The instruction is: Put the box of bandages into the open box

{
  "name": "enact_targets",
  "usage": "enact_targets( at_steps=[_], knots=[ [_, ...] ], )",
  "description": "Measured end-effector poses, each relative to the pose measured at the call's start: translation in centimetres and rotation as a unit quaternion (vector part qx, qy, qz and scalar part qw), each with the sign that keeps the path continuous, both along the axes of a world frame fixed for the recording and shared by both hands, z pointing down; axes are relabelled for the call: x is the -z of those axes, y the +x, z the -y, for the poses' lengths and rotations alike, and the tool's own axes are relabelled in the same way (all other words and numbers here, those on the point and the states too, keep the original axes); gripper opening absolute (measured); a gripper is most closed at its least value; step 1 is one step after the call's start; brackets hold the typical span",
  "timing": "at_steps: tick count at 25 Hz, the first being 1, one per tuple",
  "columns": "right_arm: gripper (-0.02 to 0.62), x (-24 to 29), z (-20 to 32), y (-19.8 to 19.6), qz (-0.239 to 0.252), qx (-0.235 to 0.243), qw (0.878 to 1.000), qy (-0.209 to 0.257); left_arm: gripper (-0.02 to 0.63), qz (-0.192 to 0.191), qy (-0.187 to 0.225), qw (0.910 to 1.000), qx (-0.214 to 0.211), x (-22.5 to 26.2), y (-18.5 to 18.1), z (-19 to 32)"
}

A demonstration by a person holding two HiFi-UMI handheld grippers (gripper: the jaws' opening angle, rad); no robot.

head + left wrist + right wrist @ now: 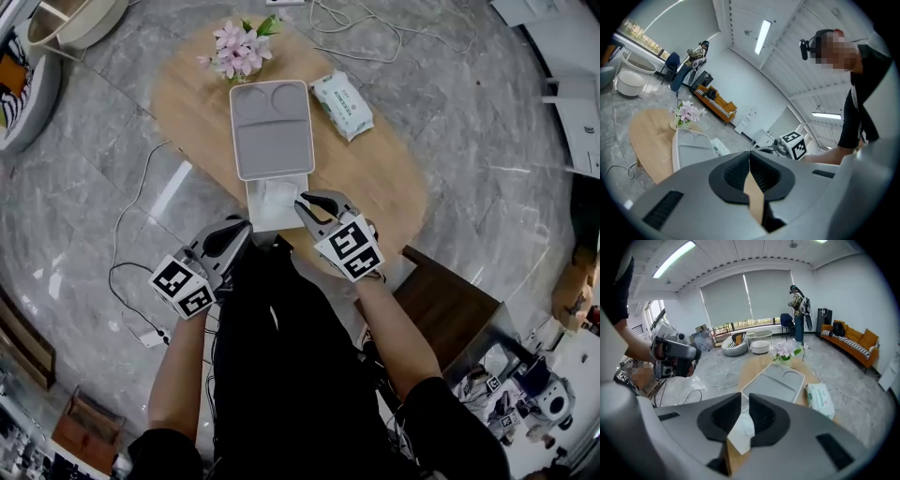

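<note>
Left tool [242, 227]: pads shut flat together, nothing between them; its own view shows only a sliver of counter [187, 103] below the pads. Right tool [306, 202]: narrow gap, pads pressing on nothing. The white base of the open box [261, 220] shows through that gap.

Head view only: box of bandages [276, 195], pale with a faint outline, lies inside the white base, just left of the right tool's tips. Grey lid [272, 141] is opened back toward the flowers [240, 47]. Wipes pack [343, 104] lies right of the lid, apart.

Right gripper view alone shows the left tool from the front. Left gripper view catches the right tool's marker cube [794, 145].
</note>
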State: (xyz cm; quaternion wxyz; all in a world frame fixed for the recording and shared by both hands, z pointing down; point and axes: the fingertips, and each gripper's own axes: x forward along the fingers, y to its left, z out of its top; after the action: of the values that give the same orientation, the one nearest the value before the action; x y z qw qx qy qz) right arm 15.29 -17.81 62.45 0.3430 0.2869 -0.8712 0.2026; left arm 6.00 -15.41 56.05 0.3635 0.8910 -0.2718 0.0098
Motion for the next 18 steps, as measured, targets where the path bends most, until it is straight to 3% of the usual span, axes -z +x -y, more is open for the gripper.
enact_targets(
  at_steps=[5, 10, 18],
  knots=[
    [0.023, 7.7, -0.3, -0.2, 0.033, -0.004, 0.999, 0.032, 0.017, -0.001, 0.011, 0.9999, -0.004, 5.4, 0.8, -0.6],
    [0.012, 17.1, 0.6, -0.3, 0.074, -0.015, 0.994, 0.084, 0.017, 0.0, 0.056, 0.9984, -0.009, 12.4, 1.1, 0.2],
    [0.011, 32.8, -0.4, -1.0, 0.169, -0.004, 0.966, 0.198, 0.017, 0.01, 0.144, 0.9895, 0.0, 24.4, -0.2, 0.2]
  ],
)
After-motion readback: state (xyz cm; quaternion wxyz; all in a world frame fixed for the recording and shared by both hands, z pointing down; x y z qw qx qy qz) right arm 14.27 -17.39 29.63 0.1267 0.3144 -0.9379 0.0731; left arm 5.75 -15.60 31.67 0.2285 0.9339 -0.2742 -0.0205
